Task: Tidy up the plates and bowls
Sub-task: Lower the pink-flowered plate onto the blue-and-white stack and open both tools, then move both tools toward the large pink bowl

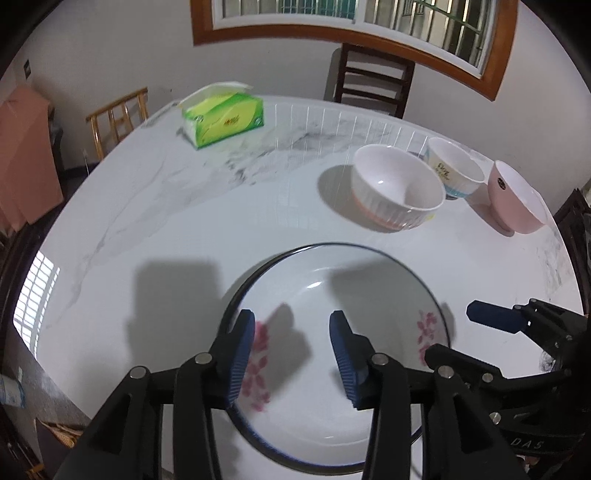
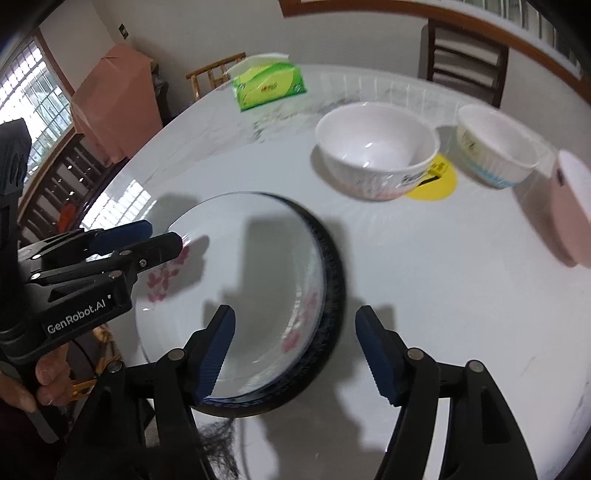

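Floral plate [image 1: 332,295] near; three bowls [image 1: 397,184] beyond.

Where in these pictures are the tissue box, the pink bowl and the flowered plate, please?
tissue box [image 1: 225,120], left wrist view, on its green front face.
pink bowl [image 1: 511,201], left wrist view, on its outer wall.
flowered plate [image 2: 251,295], right wrist view, on its white centre.

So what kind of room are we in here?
Most likely a home dining room. A round marble-look table holds a plate, three bowls such as the white one, and a tissue box. Wooden chairs stand around it, under a wood-framed barred window.
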`<move>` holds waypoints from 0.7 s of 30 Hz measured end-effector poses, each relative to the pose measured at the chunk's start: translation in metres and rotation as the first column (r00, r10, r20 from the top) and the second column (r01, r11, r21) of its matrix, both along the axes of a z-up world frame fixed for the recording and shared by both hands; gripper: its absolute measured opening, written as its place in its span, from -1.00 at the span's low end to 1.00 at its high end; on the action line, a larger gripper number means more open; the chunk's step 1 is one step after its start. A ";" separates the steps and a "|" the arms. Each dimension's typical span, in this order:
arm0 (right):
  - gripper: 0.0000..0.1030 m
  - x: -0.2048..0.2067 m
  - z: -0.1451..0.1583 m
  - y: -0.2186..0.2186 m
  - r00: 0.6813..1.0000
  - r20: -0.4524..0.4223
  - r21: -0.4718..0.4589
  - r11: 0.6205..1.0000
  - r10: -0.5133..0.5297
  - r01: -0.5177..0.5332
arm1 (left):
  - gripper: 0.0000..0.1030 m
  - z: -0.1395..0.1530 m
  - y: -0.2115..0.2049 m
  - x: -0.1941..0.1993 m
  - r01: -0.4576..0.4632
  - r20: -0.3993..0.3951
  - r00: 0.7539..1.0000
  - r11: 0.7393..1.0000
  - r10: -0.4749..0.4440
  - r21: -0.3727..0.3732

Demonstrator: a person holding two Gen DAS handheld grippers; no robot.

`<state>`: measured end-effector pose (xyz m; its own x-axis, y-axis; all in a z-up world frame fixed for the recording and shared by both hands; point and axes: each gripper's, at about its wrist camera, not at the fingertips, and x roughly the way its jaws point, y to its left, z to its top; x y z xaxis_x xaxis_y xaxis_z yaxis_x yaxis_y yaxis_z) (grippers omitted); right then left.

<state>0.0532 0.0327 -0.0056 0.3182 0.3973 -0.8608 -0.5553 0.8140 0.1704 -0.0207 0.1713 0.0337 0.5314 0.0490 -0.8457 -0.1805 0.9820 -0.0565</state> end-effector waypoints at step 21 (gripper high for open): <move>0.30 0.000 0.009 -0.103 0.979 0.104 0.013 0.984 -0.177 0.177 | -0.09 0.002 -0.099 0.048 0.145 0.003 0.989 0.989 -0.145 -0.004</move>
<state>0.0536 -0.0699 0.0031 0.4717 0.3295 -0.8179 -0.4174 0.9005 0.1220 0.0277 0.0724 0.0356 0.5350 -0.0324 -0.8442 -0.0356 0.9975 -0.0608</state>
